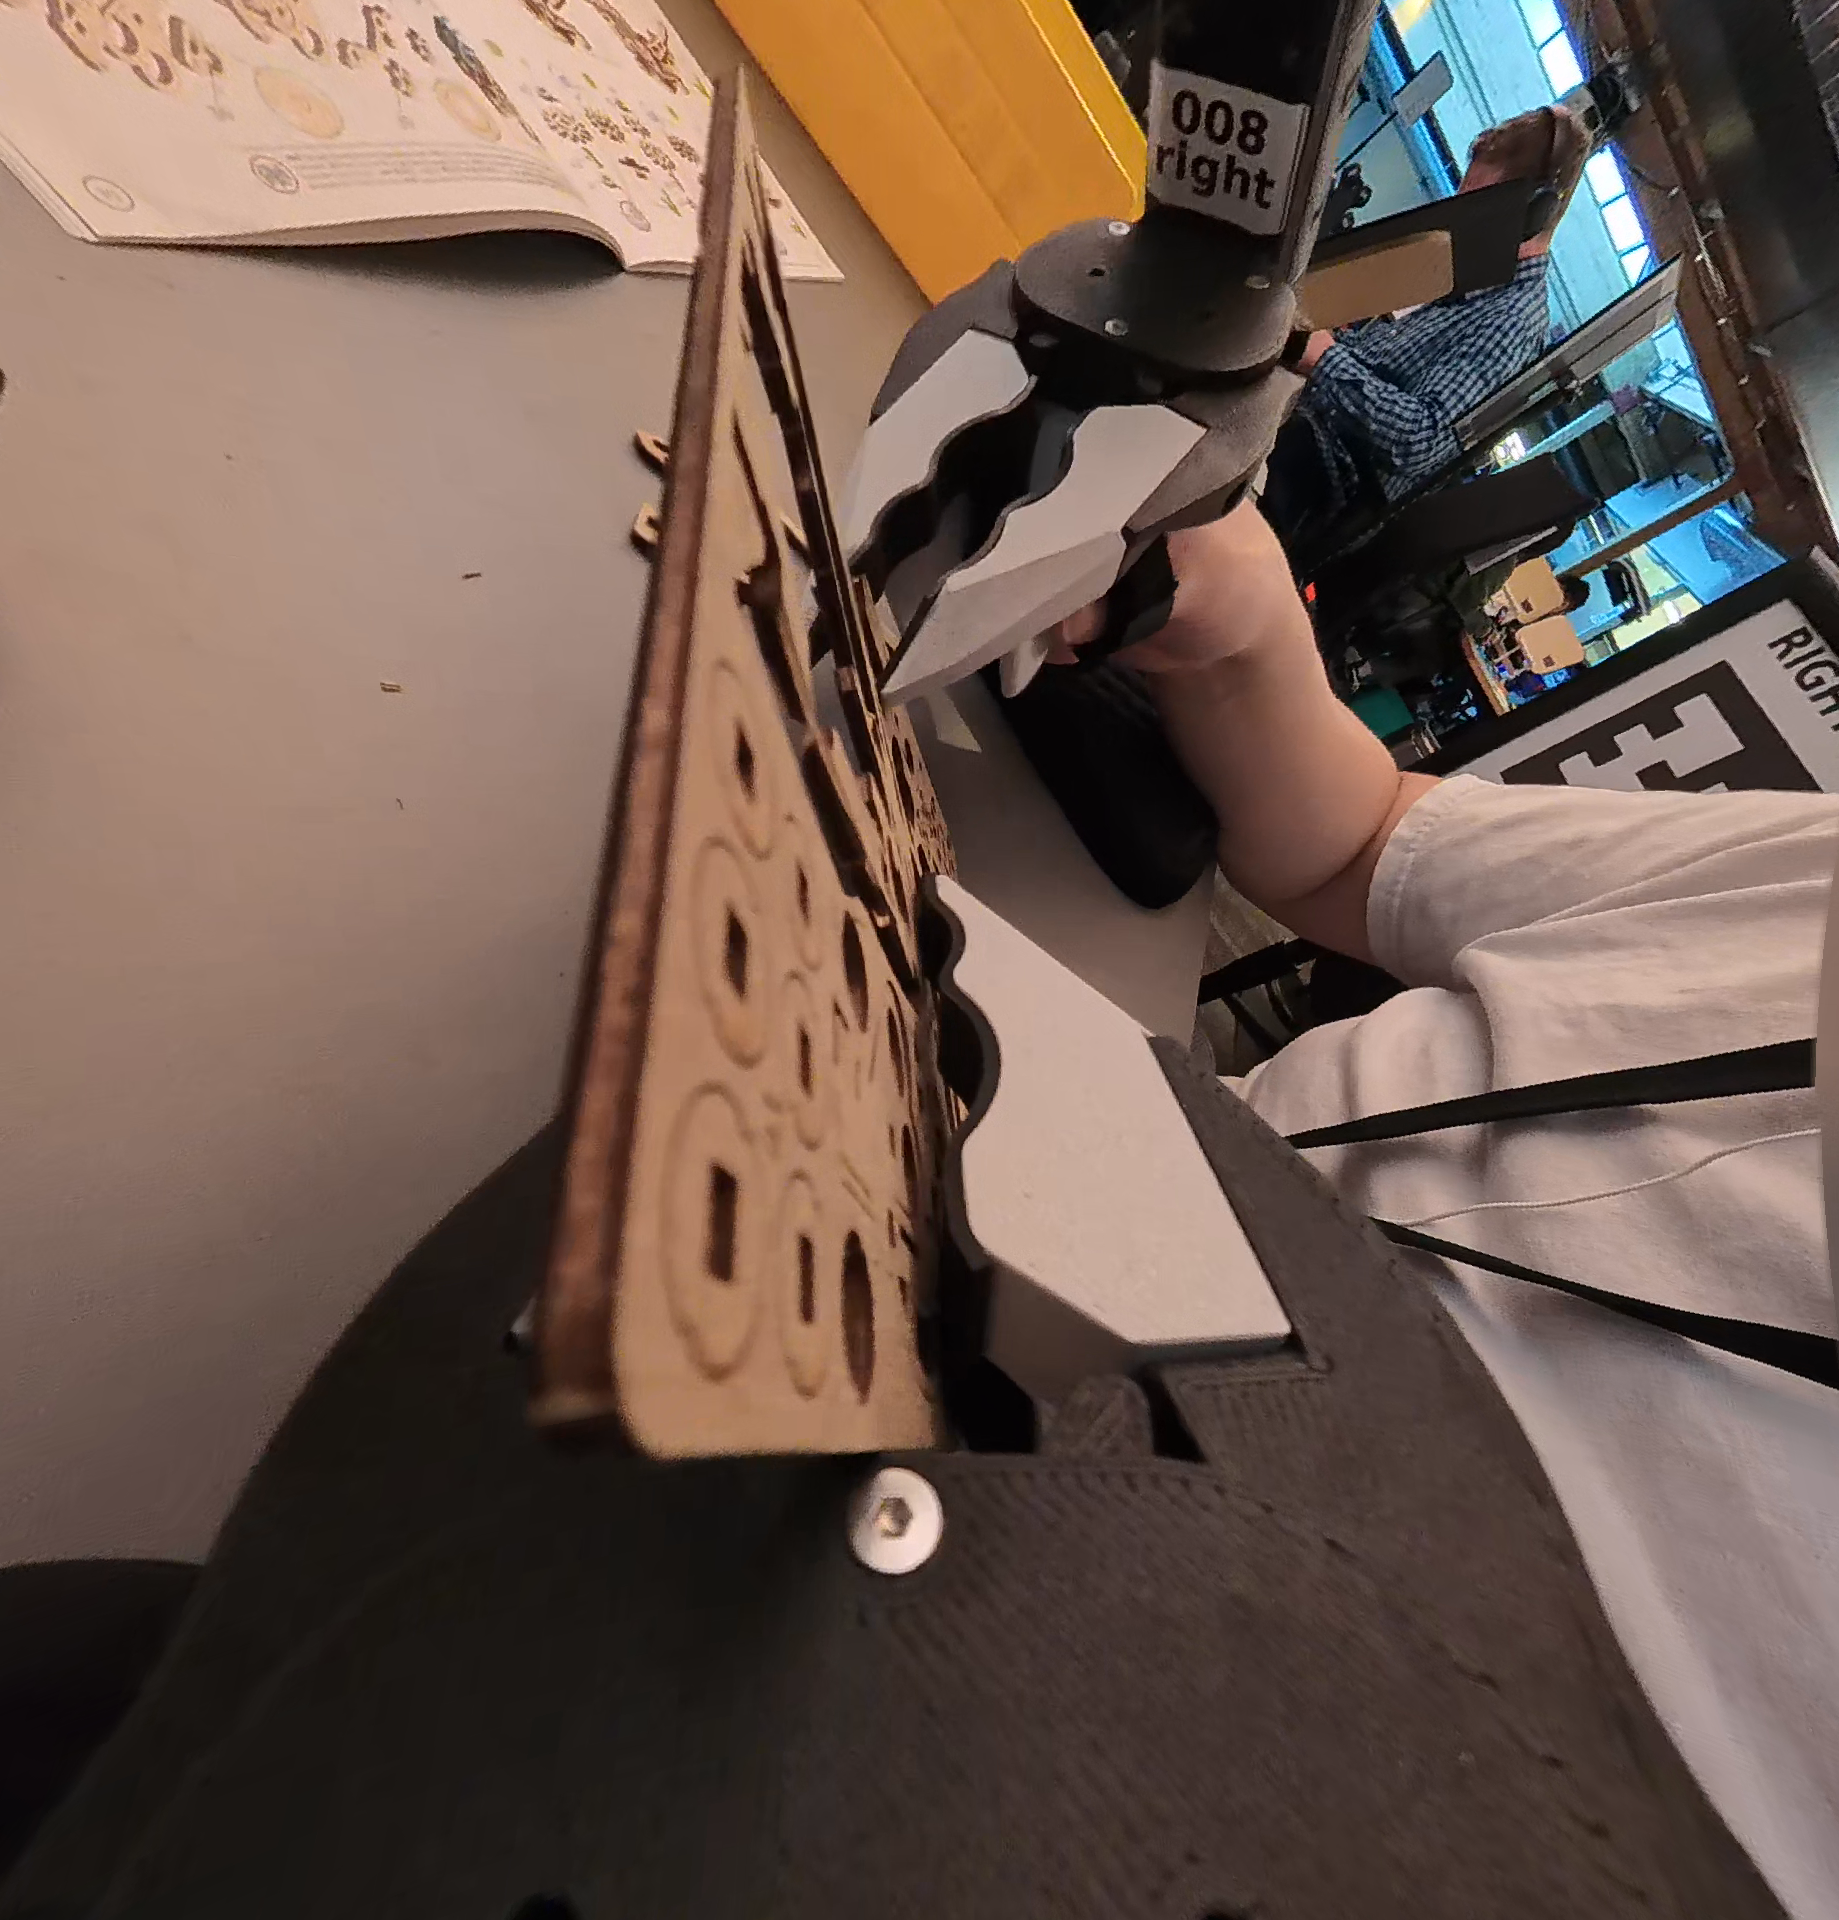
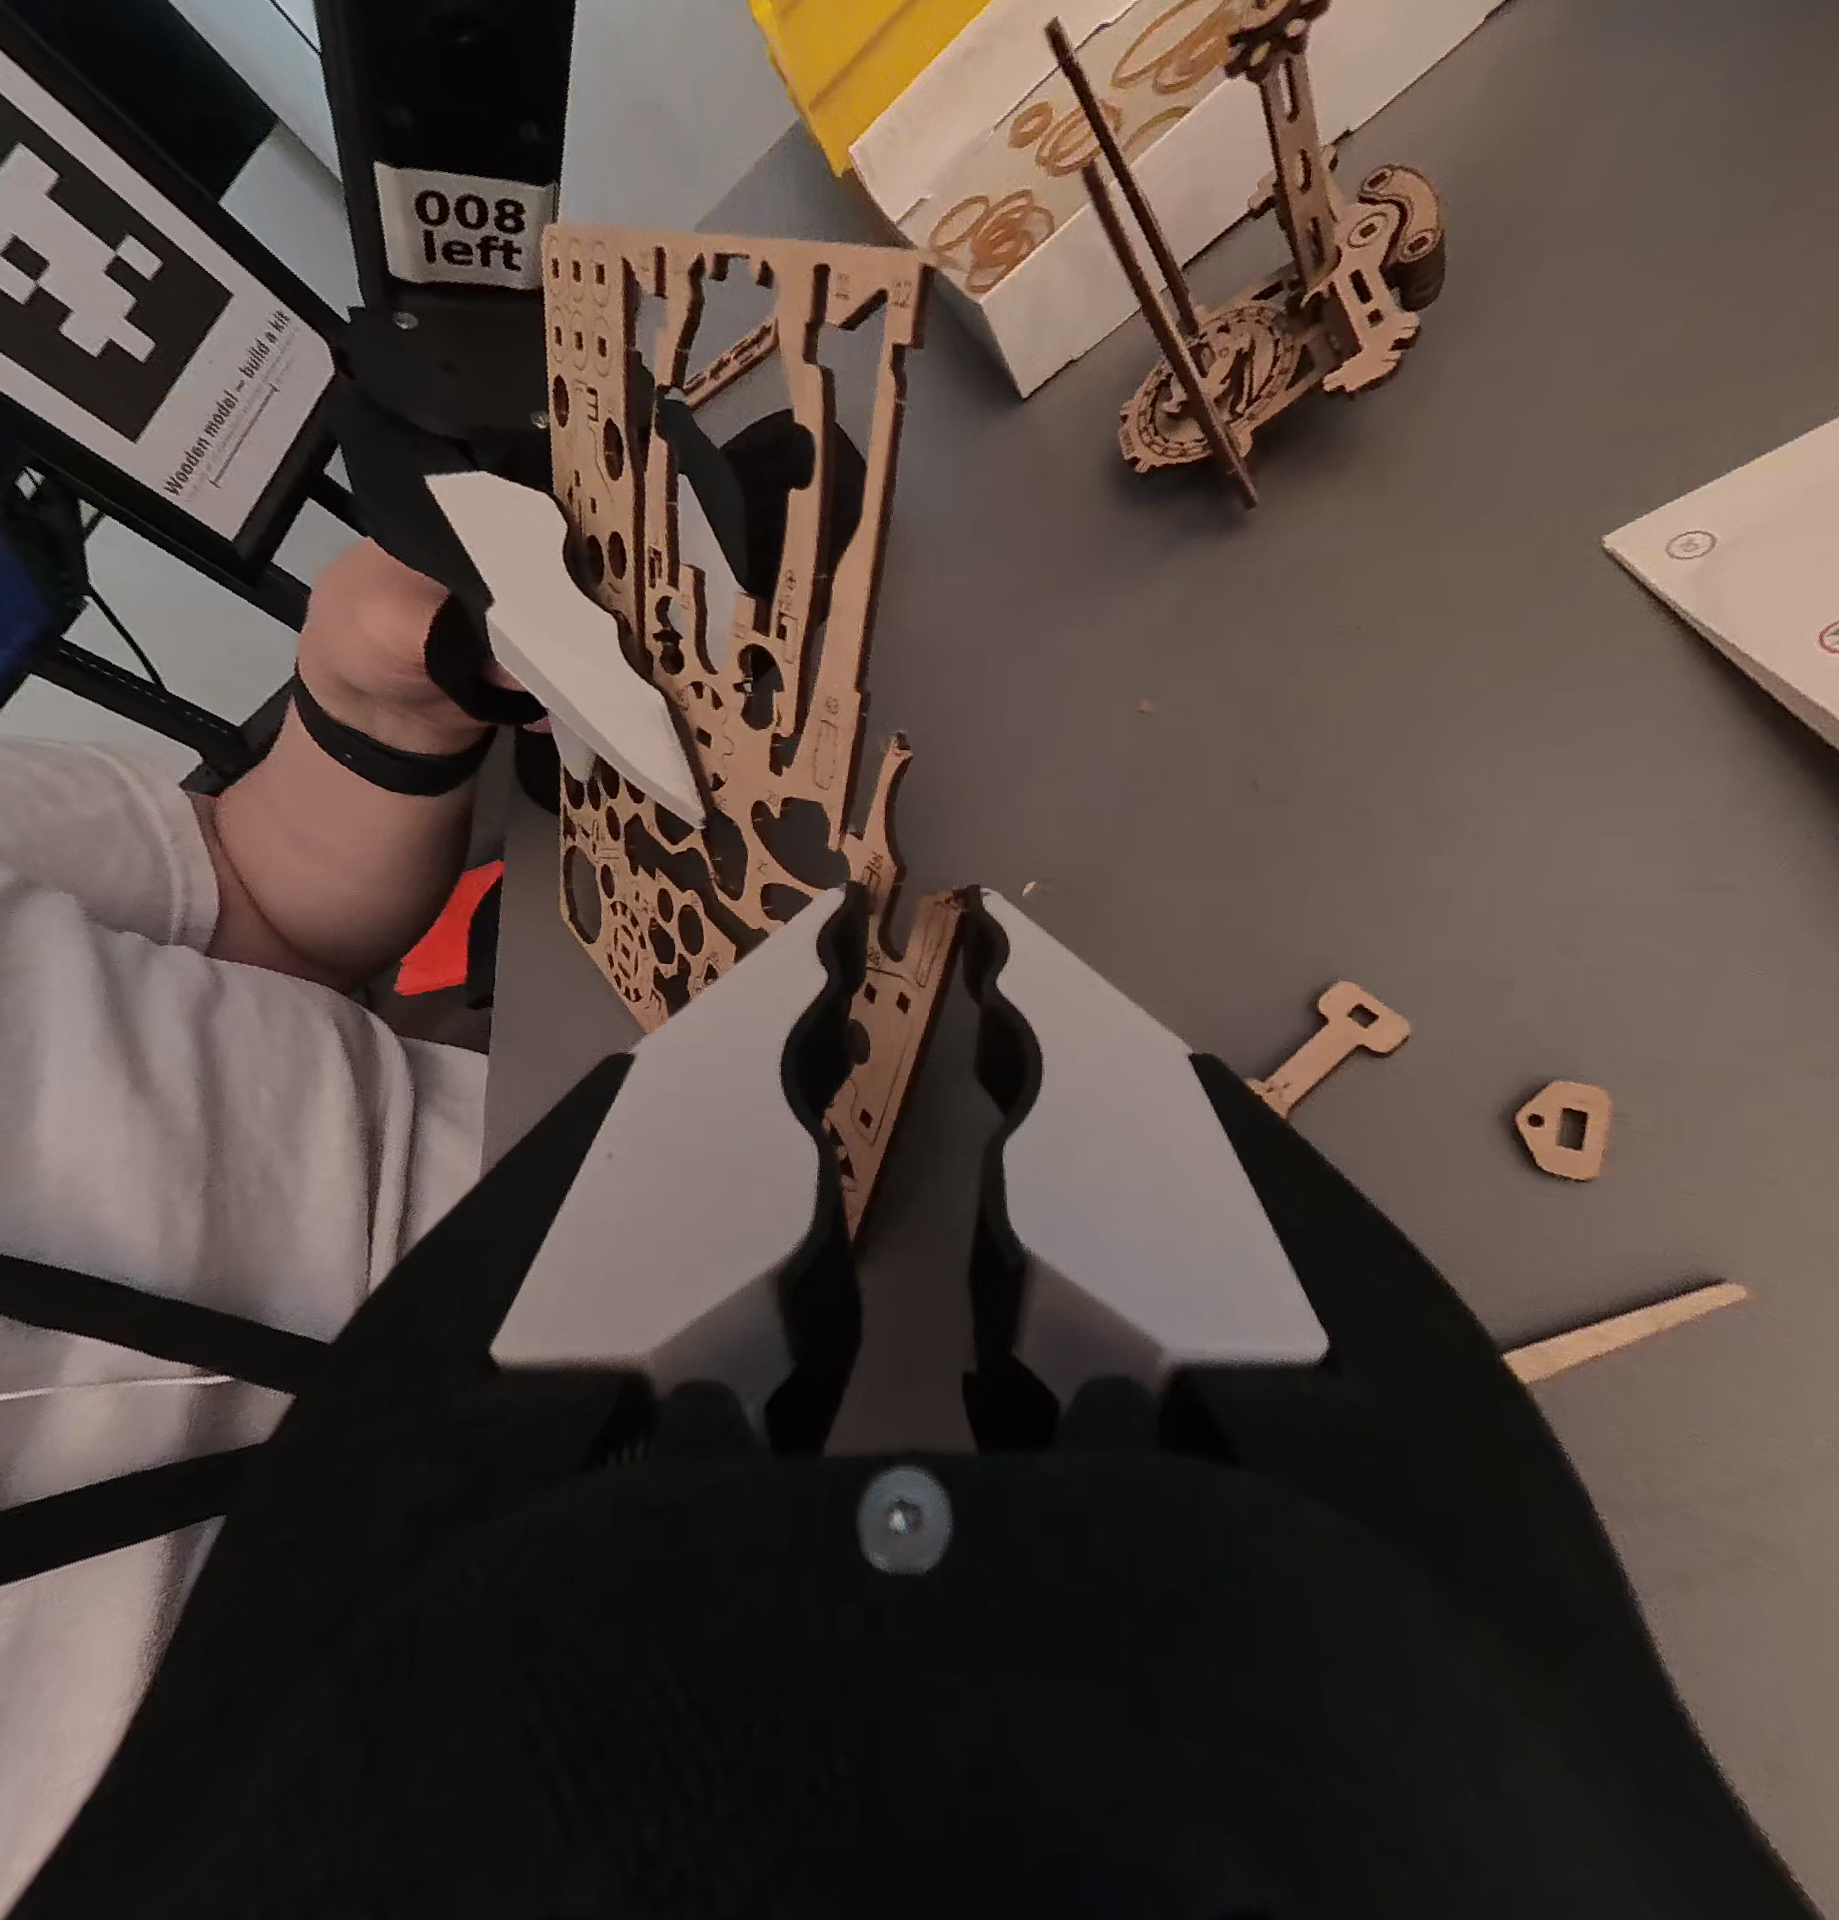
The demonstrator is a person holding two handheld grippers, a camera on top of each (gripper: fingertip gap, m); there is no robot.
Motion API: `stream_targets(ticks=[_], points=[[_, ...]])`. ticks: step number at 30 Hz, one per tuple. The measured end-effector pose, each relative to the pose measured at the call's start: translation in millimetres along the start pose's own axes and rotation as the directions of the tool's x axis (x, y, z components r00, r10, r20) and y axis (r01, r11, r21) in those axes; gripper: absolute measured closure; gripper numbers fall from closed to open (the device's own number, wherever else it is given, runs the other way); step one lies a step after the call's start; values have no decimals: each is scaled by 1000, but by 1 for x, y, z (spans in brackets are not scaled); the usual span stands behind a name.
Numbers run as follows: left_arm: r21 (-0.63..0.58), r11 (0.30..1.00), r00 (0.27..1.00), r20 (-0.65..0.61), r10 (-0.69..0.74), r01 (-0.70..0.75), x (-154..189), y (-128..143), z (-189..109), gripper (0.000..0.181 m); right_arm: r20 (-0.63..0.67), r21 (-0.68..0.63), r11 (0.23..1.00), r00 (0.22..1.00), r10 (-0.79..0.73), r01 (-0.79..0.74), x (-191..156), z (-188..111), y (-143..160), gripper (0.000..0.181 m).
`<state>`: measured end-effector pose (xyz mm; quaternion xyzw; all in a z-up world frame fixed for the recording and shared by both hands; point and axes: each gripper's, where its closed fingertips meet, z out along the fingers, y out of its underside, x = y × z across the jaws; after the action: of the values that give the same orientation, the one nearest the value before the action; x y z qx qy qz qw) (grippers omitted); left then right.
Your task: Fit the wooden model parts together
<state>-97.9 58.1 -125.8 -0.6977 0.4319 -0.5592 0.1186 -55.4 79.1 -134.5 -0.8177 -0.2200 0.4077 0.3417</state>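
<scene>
A thin laser-cut wooden sheet with many cut-outs stands on edge above the grey table. My left gripper is shut on its lower part; only one grey finger shows, the other is hidden behind the sheet. In the right wrist view the sheet is clamped between the left gripper's fingers. My right gripper is slightly open, its jaws straddling a slotted wooden part at the sheet's near end. In the left wrist view the right gripper has its tips at the sheet.
A partly built wooden model stands at the back by a white box and a yellow bin. An instruction booklet lies open. A key-shaped part, a small plate and a stick lie loose. Some 5 centimeters of space lies between my two pairs of fingers. The small plate is about 10 centimeters from my right fingertips and 15 centimeters from my left.
</scene>
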Motion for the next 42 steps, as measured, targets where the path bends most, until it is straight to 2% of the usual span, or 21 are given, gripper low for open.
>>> stream_targets(ticks=[9,13,18,24,29,31,36,38,40,42], points=[[3,1000,1000,24,14,-14,-2,2,0,179,-32,-16,999,999,-33,32,2,3,2,165],[7,1000,1000,21,4,-4,-2,2,-1,180,-61,-18,991,990,-130,129,3,4,1,166],[32,999,999,-8,-35,35,-3,-2,-3,181,42,45,996,996,-73,71,-5,-3,-7,169],[31,999,999,-21,-31,32,-2,-3,-3,181,36,55,993,993,-111,109,-5,-7,-10,168],[25,999,999,-32,-23,24,-1,-2,-3,181,31,106,979,984,-177,173,-10,-25,-27,161],[16,1000,999,-40,-17,18,0,-1,-2,181,54,65,974,974,-221,217,-13,-26,-29,160],[-12,1000,999,-53,1,-2,2,-1,0,181,165,-210,946,963,-215,248,-16,-11,-4,161],[-16,1000,998,-59,-1,0,2,0,0,181,153,-242,930,957,-247,279,-12,-9,-4,169],[-15,1000,998,-63,4,-5,3,0,0,181,180,-241,927,952,-249,288,-16,-7,-7,169],[-18,1000,998,-65,7,-8,4,0,0,181,206,-295,911,950,-234,289,-16,-6,-1,168]])
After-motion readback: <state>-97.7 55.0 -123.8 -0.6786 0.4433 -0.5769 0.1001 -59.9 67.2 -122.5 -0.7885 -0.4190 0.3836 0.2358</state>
